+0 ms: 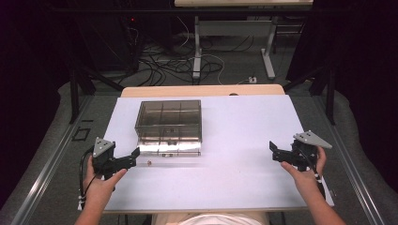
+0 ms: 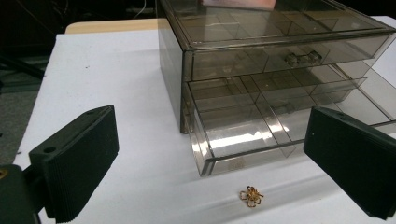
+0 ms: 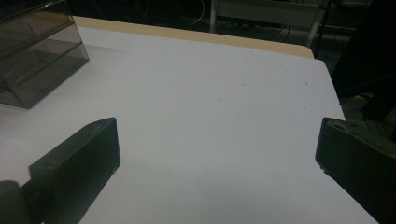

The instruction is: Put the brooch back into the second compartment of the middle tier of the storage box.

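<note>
A smoky clear drawer box [image 1: 169, 125] sits mid-bench, bottom drawer [image 2: 243, 135] pulled out. A small gold trinket [image 2: 251, 196] lies just before it, between the left claw's [image 2: 210, 163] wide-open, empty jaws. The right claw [image 1: 276, 152], near right, gapes empty too.

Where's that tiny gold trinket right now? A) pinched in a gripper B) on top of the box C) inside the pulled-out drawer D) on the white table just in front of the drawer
D: the gold trinket lies on the bare table, just outside the open drawer.
</note>
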Tool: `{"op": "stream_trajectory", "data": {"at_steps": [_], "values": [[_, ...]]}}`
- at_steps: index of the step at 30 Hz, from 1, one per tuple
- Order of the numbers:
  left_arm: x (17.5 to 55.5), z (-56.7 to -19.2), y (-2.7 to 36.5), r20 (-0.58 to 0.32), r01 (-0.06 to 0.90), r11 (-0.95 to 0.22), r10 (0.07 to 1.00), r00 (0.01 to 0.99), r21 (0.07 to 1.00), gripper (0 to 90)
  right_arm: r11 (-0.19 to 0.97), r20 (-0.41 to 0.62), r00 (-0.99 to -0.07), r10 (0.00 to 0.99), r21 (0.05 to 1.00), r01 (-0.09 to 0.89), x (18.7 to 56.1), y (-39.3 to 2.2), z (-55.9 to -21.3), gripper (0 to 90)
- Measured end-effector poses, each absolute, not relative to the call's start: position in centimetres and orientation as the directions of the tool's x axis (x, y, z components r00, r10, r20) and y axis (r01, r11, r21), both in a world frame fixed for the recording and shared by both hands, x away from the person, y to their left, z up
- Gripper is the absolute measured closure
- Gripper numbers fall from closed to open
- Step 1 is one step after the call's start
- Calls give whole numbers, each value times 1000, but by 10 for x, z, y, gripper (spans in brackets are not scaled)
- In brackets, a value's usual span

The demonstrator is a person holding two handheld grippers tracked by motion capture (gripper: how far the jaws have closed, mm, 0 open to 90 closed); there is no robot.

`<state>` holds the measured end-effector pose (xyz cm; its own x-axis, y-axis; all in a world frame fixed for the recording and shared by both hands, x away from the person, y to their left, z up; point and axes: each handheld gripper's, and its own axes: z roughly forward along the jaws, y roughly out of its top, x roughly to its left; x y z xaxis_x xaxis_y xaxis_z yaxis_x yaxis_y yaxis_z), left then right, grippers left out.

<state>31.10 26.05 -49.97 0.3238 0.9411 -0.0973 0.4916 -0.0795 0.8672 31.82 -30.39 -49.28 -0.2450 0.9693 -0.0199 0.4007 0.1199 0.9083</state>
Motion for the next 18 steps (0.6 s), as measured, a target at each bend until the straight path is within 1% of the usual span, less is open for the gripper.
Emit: {"op": "stream_trajectory", "data": {"at_steps": [7, 9, 10, 12, 13, 18], "values": [[310, -503, 257, -85, 516, -112, 935, 344, 849, 58, 123, -19, -252, 967, 907, 402, 319, -302, -494, 0], [310, -504, 256, -82, 524, -122, 934, 349, 843, 88, 126, -15, -261, 965, 902, 414, 320, -302, -494, 0], [310, -505, 255, -79, 530, -129, 933, 351, 838, 88, 126, -15, -261, 965, 902, 414, 320, -302, -494, 0], [310, -506, 254, -68, 532, -140, 933, 353, 835, 124, 120, -10, -258, 966, 902, 414, 321, -301, -495, 3], [309, -507, 254, -71, 538, -142, 932, 356, 831, 155, 129, -13, -264, 964, 896, 426, 321, -301, -495, 4], [309, -509, 251, -59, 547, -163, 929, 365, 821, 168, 118, -1, -268, 964, 899, 422, 322, -300, -496, 7]]}}
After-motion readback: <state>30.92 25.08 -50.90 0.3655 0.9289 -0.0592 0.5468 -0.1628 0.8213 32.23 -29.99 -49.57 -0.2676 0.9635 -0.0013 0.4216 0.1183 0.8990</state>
